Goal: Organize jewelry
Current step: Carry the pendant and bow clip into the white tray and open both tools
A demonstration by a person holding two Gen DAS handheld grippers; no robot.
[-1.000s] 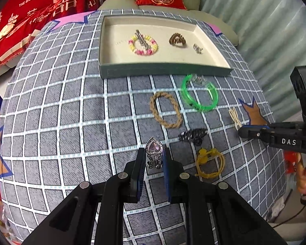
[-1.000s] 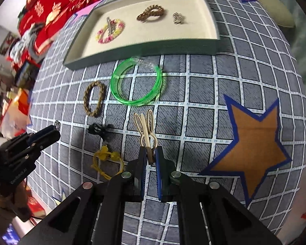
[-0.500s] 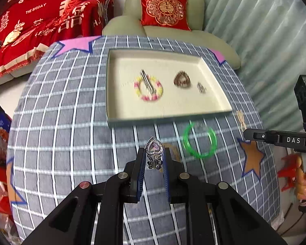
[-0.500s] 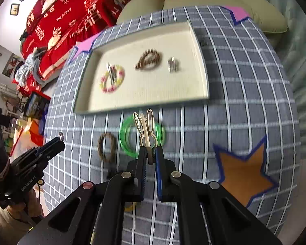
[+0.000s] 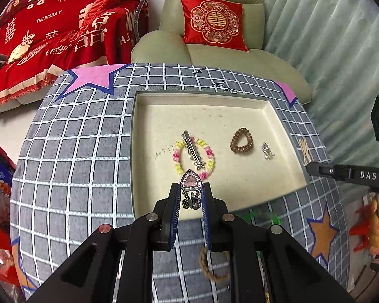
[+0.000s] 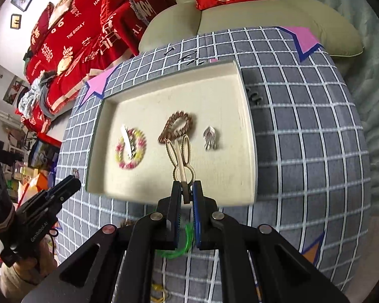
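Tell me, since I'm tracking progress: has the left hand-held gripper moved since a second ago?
Yes. The left hand-held gripper, holding the heart clip, advanced from the bare cloth to over the tray's near edge.

Both wrist views look steeply down, sharing tray (image 5: pixel 278 116) (image 6: pixel 247 126).

A pink heart-stone clip (image 5: pixel 191 182) and a beige rabbit-ear hair clip (image 6: pixel 180 158) are held above the cream tray (image 5: pixel 242 189), where a beaded bracelet (image 5: pixel 193 157), coil hair tie (image 5: pixel 241 141) and silver clip (image 5: pixel 267 150) are laid.
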